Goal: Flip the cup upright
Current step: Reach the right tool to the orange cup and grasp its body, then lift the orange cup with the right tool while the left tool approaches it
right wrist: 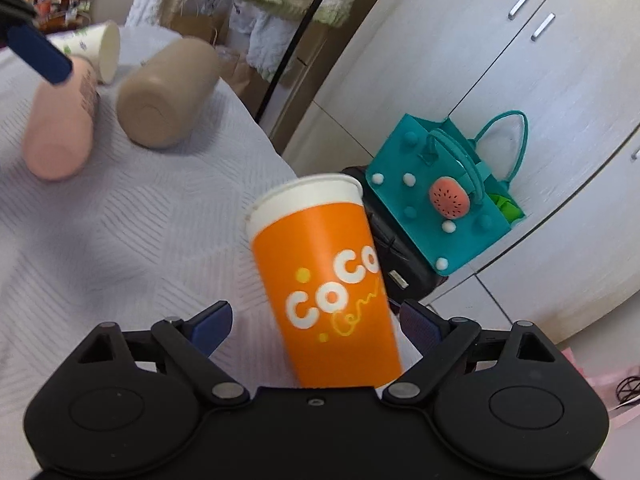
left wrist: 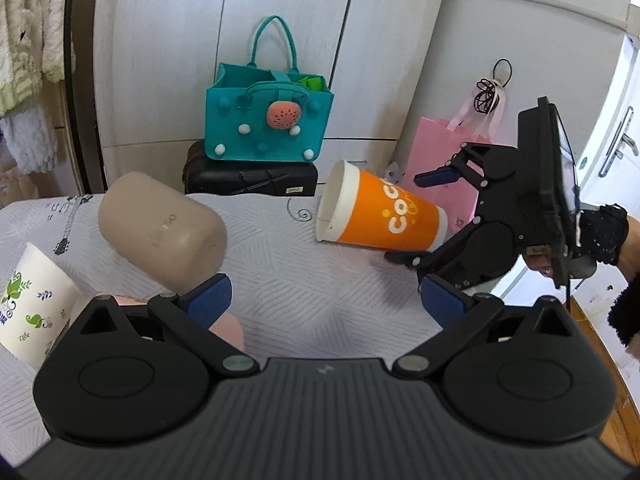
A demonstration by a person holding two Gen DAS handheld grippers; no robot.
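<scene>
The orange cup [left wrist: 380,212] is up in the air above the table [left wrist: 304,272], over on the right side. It is tipped on its side, with its white open mouth pointing left and its bottom end toward the right gripper [left wrist: 424,220]. In the right wrist view the orange cup [right wrist: 328,276] sits between the two blue fingers [right wrist: 212,324] of the right gripper [right wrist: 316,324]. The jaws are set fairly wide. One finger is beside the cup on the right, and the other finger has a gap between it and the cup. I cannot tell if the fingers are squeezing the cup or not.

The left gripper [left wrist: 324,300] is near the front of the table. Its jaws are wide apart and nothing is between them.

A tan cup [left wrist: 164,236] lies on its side on the left part of the table. Near it, a white cup with green leaves [left wrist: 32,300] lies at the far left edge. A pink cup [right wrist: 60,128] lies on its side too, just beside the tan one.

Past the table, a teal bag [left wrist: 268,120] sits on top of a black case [left wrist: 248,176], in front of white cupboard doors [left wrist: 280,20]. A pink bag [left wrist: 448,160] is to the right of them.
</scene>
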